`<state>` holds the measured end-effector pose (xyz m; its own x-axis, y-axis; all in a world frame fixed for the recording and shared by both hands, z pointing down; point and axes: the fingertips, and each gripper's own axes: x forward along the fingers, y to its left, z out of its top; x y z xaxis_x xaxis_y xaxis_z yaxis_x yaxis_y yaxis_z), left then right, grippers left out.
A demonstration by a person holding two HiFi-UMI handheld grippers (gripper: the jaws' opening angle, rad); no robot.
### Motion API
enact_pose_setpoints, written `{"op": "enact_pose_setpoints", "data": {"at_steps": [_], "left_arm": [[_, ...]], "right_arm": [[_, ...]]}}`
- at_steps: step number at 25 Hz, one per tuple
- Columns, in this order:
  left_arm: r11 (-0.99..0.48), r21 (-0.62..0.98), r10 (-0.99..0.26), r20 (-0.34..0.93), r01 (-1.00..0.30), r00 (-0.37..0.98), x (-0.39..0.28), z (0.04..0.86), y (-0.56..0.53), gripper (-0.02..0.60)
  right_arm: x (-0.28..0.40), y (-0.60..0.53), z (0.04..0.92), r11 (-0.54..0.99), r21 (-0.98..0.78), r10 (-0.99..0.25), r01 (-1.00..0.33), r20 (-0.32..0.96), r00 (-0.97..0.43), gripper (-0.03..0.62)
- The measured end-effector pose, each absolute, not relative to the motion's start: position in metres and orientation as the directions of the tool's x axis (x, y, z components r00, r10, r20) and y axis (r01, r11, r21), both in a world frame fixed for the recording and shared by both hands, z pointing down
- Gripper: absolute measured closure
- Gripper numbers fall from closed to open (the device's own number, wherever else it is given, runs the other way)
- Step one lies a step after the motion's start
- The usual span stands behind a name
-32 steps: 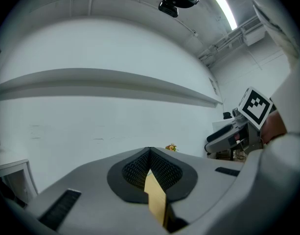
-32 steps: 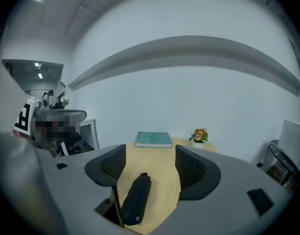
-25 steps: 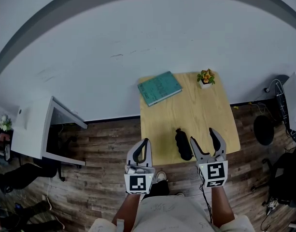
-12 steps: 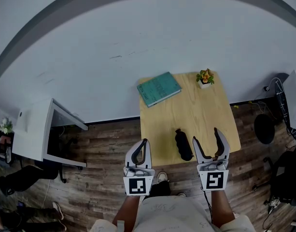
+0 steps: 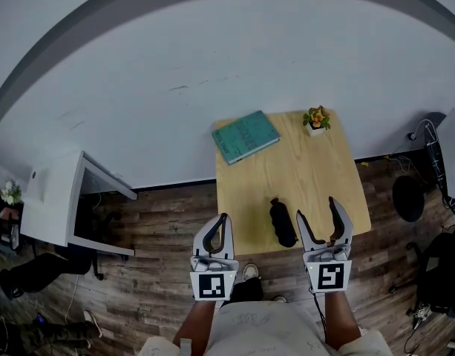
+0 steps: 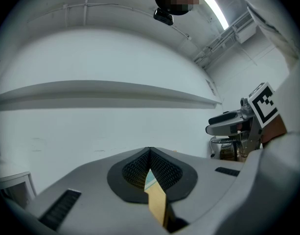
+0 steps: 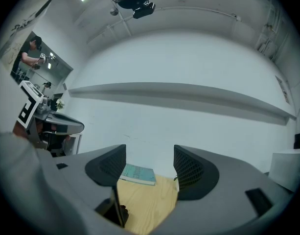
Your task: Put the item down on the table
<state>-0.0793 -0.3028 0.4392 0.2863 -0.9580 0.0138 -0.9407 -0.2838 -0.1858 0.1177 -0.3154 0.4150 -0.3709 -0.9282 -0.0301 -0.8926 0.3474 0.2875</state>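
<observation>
Head view gives me the wooden table (image 5: 316, 176) from above, and the black item (image 5: 282, 222) already lies on it, near the front edge. It lies between my two grippers, just beside the right gripper (image 5: 316, 212) and outside its jaws. A teal book (image 5: 245, 135) lies at the far left corner of the table, and a small potted plant (image 5: 316, 119) stands at the far right side, well apart from the item.

In the right gripper view the jaws stand wide apart with nothing between them. Through the gap I see only the table top (image 7: 150, 204) and the book (image 7: 137, 174). A dark shape low by the left jaw is probably the item (image 7: 121, 212).

In the left gripper view the jaws of the left gripper (image 6: 150, 153) are pressed together at the tips and hold nothing. Only a thin strip of the table shows in the slit below them. In the head view this gripper (image 5: 218, 225) is at the table's front left corner, above the wooden floor (image 5: 153, 221).
</observation>
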Motion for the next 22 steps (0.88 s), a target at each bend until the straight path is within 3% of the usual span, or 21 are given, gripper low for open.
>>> {"op": "enact_pose_setpoints", "data": {"at_steps": [11, 22], "left_arm": [[-0.282, -0.171, -0.959, 0.027, -0.944, 0.282, -0.075, 0.441, -0.302, 0.574], [-0.292, -0.175, -0.956, 0.027, -0.940, 0.292, -0.066, 0.443, -0.299, 0.574]], "right_arm": [[0.119, -0.318, 0.421, 0.362, 0.263, -0.926, -0.894, -0.008, -0.377, 0.292], [0.122, -0.317, 0.428, 0.386, 0.198, -0.921, -0.901, 0.017, -0.390, 0.512]]}}
